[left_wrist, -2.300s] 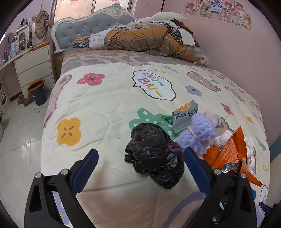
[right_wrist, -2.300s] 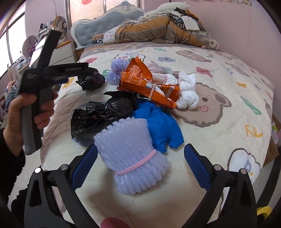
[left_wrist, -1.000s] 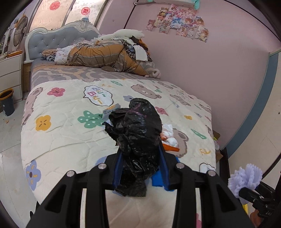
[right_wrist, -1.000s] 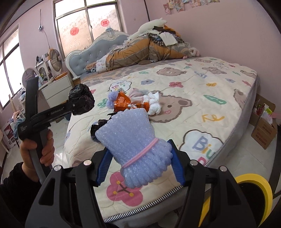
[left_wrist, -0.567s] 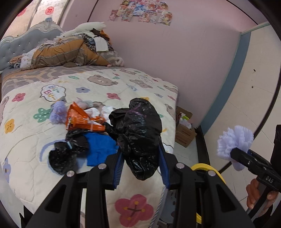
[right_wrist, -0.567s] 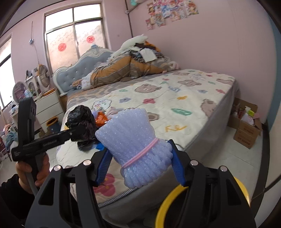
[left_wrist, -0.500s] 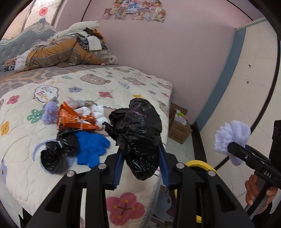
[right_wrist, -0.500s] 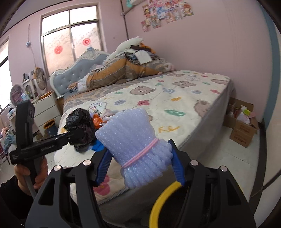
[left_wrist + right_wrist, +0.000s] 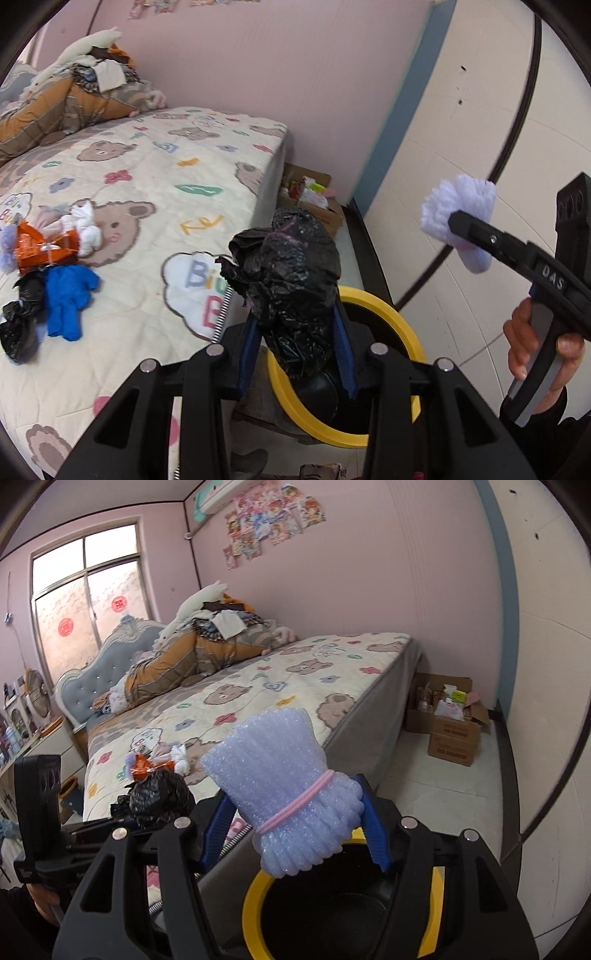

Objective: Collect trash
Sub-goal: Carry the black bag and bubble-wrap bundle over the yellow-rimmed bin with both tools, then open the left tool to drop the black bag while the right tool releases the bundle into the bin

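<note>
Both loads carried off the bed's foot corner to the yellow-rimmed black bin (image 9: 255, 897).
My left gripper (image 9: 295, 332) pinches the crumpled black plastic bag (image 9: 288, 280), my right gripper (image 9: 295, 834) the pink-banded lilac foam bundle (image 9: 288, 786) — both now above the bin, ready to drop.

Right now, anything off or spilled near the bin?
Nothing spilled by the yellow-rimmed bin. Both loads are gripped cleanly: crumpled black bag, bundled foam wrap. Wrappers, a blue glove and another black bag still litter the bed.

Left of the tool, the cartoon-print quilted bed (image 9: 155, 177) carries an orange snack wrapper (image 9: 40, 247), white crumpled tissue (image 9: 86, 225), blue glove (image 9: 66, 295) and black plastic bag (image 9: 20, 325).
</note>
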{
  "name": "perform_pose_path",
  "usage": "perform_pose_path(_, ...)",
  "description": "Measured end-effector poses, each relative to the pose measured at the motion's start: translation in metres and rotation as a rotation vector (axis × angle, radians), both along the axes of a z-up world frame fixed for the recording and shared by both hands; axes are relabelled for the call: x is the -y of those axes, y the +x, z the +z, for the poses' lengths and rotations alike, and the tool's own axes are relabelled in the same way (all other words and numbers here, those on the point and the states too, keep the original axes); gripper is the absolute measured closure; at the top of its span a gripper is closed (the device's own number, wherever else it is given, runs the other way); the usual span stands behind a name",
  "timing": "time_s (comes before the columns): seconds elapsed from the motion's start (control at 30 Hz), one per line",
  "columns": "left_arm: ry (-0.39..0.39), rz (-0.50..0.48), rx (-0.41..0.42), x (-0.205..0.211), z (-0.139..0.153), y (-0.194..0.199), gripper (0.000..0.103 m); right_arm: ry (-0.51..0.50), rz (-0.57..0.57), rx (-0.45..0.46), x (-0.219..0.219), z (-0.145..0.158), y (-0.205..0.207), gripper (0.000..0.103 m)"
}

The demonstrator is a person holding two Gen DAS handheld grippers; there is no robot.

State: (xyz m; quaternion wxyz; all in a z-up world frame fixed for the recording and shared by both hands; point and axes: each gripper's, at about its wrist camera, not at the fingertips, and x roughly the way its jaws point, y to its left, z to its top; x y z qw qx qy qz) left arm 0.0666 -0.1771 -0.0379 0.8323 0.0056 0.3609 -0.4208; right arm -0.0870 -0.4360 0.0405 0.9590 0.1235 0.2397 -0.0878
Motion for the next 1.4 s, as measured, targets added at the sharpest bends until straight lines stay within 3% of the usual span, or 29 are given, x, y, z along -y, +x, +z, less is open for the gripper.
perform_pose_path(0.4, 0.075, -0.13, -0.061, 0.052, -0.03, -0.022, 0.069, 0.089, -0.044, -0.089, 0.04, -0.031, -0.01, 0.043)
perform_pose_path(0.8, 0.09, -0.189, -0.131, 0.063, -0.049, -0.033, 0.067, 0.168, -0.027, -0.154, 0.05, -0.056, -0.001, 0.039)
perform_pose_path(0.9, 0.08, -0.196, -0.123, 0.061, -0.048, -0.036, 0.063, 0.182, -0.031, -0.162, 0.051, -0.059, 0.0, 0.037)
perform_pose_path(1.17, 0.038, -0.187, -0.113, 0.053, -0.04, -0.033, 0.035, 0.198, -0.079, -0.146, 0.059, -0.055, -0.002, 0.029)
perform_pose_path(1.4, 0.02, -0.13, -0.093, 0.037, -0.031, -0.024, 0.026, 0.21, -0.082, -0.133, 0.06, -0.052, -0.004, 0.022)
